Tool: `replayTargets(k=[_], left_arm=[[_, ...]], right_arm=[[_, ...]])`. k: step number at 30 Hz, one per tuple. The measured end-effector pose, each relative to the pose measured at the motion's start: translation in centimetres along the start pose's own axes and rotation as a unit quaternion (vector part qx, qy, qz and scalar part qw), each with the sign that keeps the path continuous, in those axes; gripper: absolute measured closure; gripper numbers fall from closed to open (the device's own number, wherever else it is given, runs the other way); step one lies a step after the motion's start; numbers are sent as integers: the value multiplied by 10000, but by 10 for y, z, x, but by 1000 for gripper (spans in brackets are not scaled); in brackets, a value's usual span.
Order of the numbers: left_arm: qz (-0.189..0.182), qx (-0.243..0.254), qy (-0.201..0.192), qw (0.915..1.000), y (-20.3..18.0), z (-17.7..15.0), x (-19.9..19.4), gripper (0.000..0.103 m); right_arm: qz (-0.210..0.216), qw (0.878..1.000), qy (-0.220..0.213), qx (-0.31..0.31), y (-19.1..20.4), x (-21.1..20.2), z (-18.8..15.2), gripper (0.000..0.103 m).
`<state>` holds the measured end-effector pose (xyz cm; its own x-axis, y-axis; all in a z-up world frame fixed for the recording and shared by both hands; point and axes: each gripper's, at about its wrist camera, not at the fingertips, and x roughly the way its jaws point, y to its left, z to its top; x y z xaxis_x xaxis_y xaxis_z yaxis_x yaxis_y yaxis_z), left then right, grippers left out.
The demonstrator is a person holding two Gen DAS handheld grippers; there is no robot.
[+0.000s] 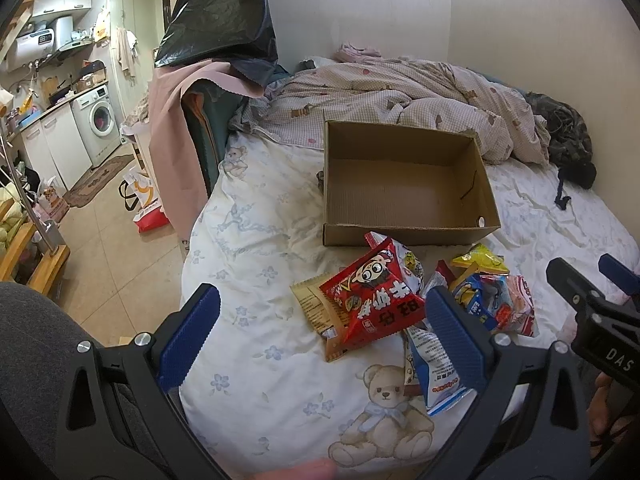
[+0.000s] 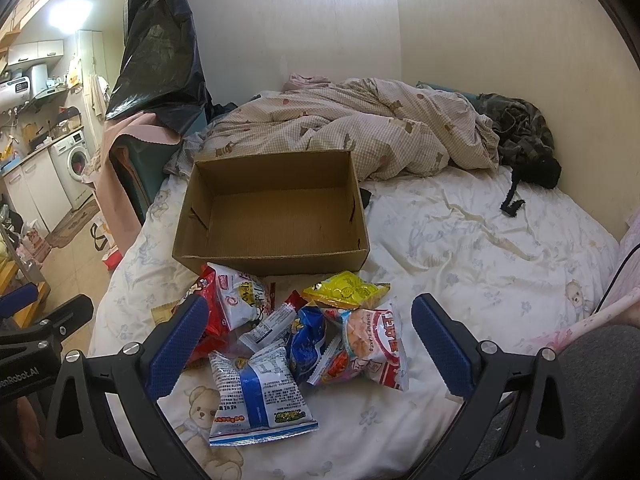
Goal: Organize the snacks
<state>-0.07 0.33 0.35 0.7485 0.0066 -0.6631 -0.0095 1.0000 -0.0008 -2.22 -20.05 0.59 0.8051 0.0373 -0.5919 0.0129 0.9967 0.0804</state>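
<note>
Left gripper (image 1: 320, 336): jaws spread wide, nothing between them, held low over the near left part of the snack pile. The red cartoon packet (image 1: 374, 300) lies just ahead of its right finger, partly on top of a tan packet (image 1: 316, 312).

Right gripper (image 2: 310, 344): jaws likewise spread wide and empty, held over the near right part of the same pile. Between its fingers in the right wrist view lie a blue-and-white packet (image 2: 260, 396), a dark blue packet (image 2: 306, 344) and a pink shrimp-flakes packet (image 2: 368, 344). A yellow packet (image 2: 346, 290) sits at the far edge of the pile, close to the box.

Step, as I judge it: the very start. The cardboard box (image 2: 272, 258) holds nothing, every snack is outside it, in a loose overlapping heap just near of its front wall. Neither tool grips anything.

Next move likely calls for lowering one tool onto a top-lying packet, closing on a crimped edge or puffed body, then lifting it over the front wall. The packets overlap, so a neighbour may drag along.

Surface: a soft bed sheet (image 2: 480, 264) with teddy-bear print, wrinkled, which will give under pressure. A crumpled checked duvet (image 2: 360, 136) lies far of the box.

Room: plain wall far and right; black plastic bag (image 1: 220, 12) hangs far left; a washing machine (image 1: 100, 116) and kitchen counter beyond on the left.
</note>
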Motion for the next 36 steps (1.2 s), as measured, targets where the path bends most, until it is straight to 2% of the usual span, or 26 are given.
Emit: replayTargets(k=[36], left_arm=[[14,19,-28,10000,-1,3,-3,2]], right_arm=[[11,10000,28,7,0,2,0,0]])
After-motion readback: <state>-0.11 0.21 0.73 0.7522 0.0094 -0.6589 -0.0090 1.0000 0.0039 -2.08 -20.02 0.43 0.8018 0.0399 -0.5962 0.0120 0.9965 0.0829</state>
